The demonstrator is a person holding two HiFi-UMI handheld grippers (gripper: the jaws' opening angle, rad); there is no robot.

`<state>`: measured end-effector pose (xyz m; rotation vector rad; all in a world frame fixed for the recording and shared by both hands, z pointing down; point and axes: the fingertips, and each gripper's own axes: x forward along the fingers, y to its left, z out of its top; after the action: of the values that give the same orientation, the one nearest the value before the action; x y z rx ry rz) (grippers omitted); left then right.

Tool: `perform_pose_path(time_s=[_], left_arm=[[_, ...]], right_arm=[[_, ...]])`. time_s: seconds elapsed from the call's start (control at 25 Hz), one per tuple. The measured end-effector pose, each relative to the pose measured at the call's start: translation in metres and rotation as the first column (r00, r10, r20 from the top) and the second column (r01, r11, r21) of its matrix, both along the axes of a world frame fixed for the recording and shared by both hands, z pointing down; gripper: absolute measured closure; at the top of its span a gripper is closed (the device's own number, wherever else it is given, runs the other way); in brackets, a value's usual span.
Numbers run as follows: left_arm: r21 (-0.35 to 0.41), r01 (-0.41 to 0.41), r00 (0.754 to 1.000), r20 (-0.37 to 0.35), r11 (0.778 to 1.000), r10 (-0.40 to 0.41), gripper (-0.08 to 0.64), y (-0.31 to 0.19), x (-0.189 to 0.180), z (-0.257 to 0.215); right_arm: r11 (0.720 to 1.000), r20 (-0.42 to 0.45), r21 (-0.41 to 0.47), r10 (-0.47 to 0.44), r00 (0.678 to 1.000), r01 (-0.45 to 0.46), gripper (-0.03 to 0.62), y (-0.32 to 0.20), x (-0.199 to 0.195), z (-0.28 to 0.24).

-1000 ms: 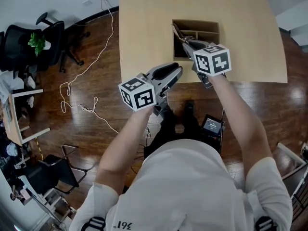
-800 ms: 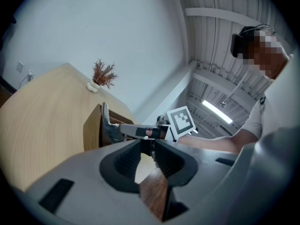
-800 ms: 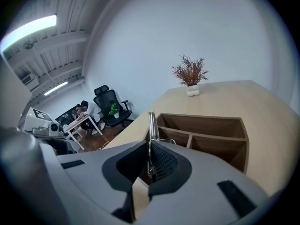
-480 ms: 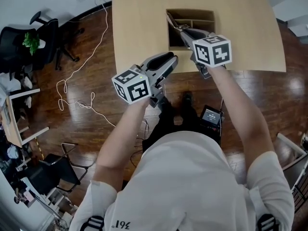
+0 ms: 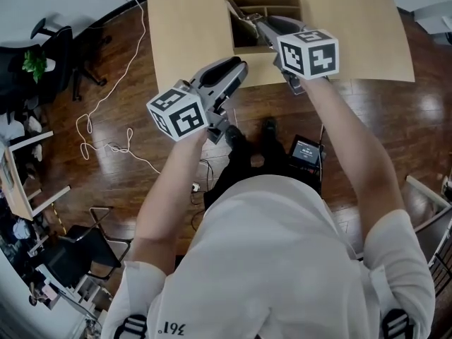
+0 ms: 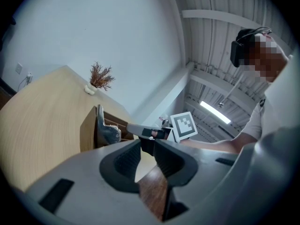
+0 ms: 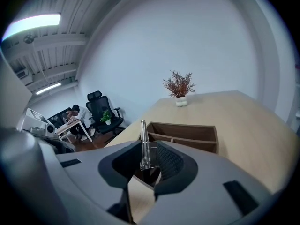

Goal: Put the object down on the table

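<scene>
My right gripper (image 5: 258, 27) is shut on a thin silver metal tool (image 5: 239, 14), which sticks out past the fingertips. It hangs over the near left corner of an open wooden box (image 5: 302, 13) with dividers, on the light wood table (image 5: 187, 27). In the right gripper view the tool (image 7: 144, 146) stands on edge between the pads, with the box (image 7: 187, 137) just beyond. My left gripper (image 5: 236, 68) is shut and holds nothing. It hovers at the table's near edge, lower left of the box. From the left gripper view the tool (image 6: 105, 131) shows beside the box's wall (image 6: 86, 130).
A small dried plant in a white pot (image 7: 179, 88) stands at the table's far end. Beneath me is dark wood floor with a white cable (image 5: 106, 143) and a black device (image 5: 307, 150). Office chairs (image 5: 49, 44) stand at the left.
The table and both grippers sit higher in the head view than before. My left gripper has drifted left. The right one stays shut on the metal tool at the box.
</scene>
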<state>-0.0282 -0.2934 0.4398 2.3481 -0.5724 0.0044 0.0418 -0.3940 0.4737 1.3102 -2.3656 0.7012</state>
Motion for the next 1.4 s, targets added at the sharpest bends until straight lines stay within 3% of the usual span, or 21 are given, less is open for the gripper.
perform_pose_path(time_s=[0.32,0.84,1.08,1.4], left_arm=[[0.001,0.019,1.000,-0.021,1.000,-0.019,0.488,0.010,-0.003,-0.014],[0.061,-0.012,0.999,-0.048,0.998,0.015,0.488,0.037,-0.002,-0.042],[0.070,-0.002,0.997,-0.078,0.998,0.008,0.488,0.051,-0.005,-0.057],[0.073,-0.018,0.996,-0.082,0.997,0.024,0.488,0.072,-0.007,-0.067]], right_arm=[[1.000,0.005,0.014,0.013,1.000,-0.013,0.520,0.024,0.012,-0.016],[1.000,0.060,0.010,-0.017,0.998,0.017,0.520,0.071,0.016,-0.034],[1.000,0.040,-0.004,0.013,0.999,-0.013,0.520,0.092,0.027,-0.042],[0.999,0.078,-0.020,0.045,0.996,-0.044,0.520,0.118,0.038,-0.053]])
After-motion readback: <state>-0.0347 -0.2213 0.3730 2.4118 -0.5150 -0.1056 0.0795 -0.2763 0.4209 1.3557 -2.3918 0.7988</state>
